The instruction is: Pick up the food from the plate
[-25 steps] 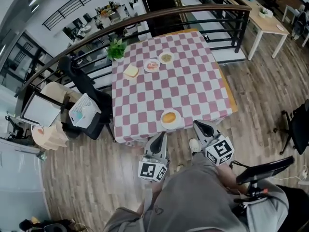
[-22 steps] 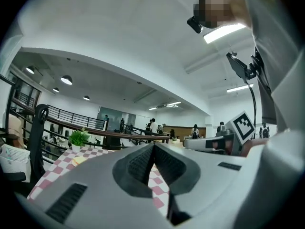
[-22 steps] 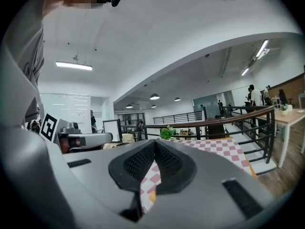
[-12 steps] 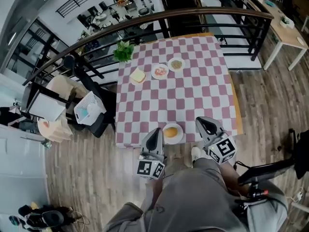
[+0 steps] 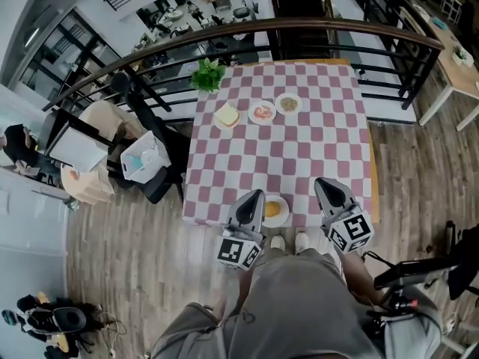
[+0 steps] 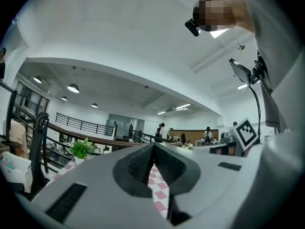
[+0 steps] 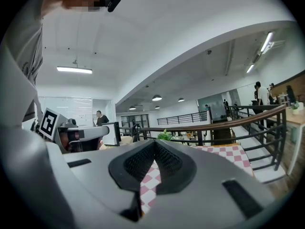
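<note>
The table wore a matt woven cloth (image 5: 299,148); the floor (image 5: 127,253) was wood plank; the railing (image 5: 224,34) was dark metal under smooth wood; the left gripper (image 6: 153,147) was matt grey plastic with ribbed black pads (image 6: 140,165).

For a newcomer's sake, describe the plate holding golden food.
Find the table with the pink-and-white checked cloth, then its edge opposite the green potted plant. The round white plate there holds golden round food and sits alone; other servings line the plant's side.
</note>
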### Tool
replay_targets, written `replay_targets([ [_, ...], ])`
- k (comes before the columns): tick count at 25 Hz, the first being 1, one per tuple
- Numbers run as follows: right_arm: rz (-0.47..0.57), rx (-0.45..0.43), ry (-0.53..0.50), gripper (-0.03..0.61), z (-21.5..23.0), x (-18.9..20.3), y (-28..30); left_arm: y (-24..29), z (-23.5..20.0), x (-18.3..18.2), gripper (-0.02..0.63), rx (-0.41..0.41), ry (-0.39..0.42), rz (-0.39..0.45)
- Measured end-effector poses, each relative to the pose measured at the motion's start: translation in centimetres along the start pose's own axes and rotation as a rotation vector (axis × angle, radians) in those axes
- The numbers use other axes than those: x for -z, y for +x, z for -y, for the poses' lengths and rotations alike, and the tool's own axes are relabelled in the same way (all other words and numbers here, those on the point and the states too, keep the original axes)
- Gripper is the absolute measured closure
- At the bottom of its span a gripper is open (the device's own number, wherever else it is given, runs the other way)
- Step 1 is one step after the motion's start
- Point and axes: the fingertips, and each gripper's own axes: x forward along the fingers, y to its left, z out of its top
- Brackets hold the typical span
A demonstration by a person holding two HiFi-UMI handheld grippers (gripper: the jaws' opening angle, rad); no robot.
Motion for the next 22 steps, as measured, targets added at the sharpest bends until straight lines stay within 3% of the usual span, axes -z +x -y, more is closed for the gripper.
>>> replay_targets([
  [8, -0.009, 0.034, 0.002, 0.568, 0.0, 0.5, 0.9, 0.2, -1.7, -0.1, 0.604, 0.032, 0.017, 0.012],
  [17, -0.019, 0.013, -0.014, 0.568, -1.4, 0.6, 2.4, 0.1, -4.0, -0.1, 0.604, 0.001, 0.03, 0.016],
  [18, -0.022, 0.015, -0.015, 0.568, -1.4, 0.6, 2.5, 0.2, -4.4, 0.1, 0.575, -0.019, 0.042, 0.007],
  [19, -0.024, 0.018, -0.015, 0.568, -1.4, 0.6, 2.5, 0.5, -4.7, 0.5, 0.352, -0.037, 0.061, -0.011],
  [20, -0.024, 0.022, -0.016, 0.568, -1.4, 0.5, 2.5, 0.7, -4.9, 0.8, 0.218, -0.044, 0.087, -0.034],
  [22, -0.026, 0.03, -0.017, 0.568, -1.2, 0.4, 2.5, 1.0, -4.8, 1.4, 0.218, -0.034, 0.132, -0.066],
])
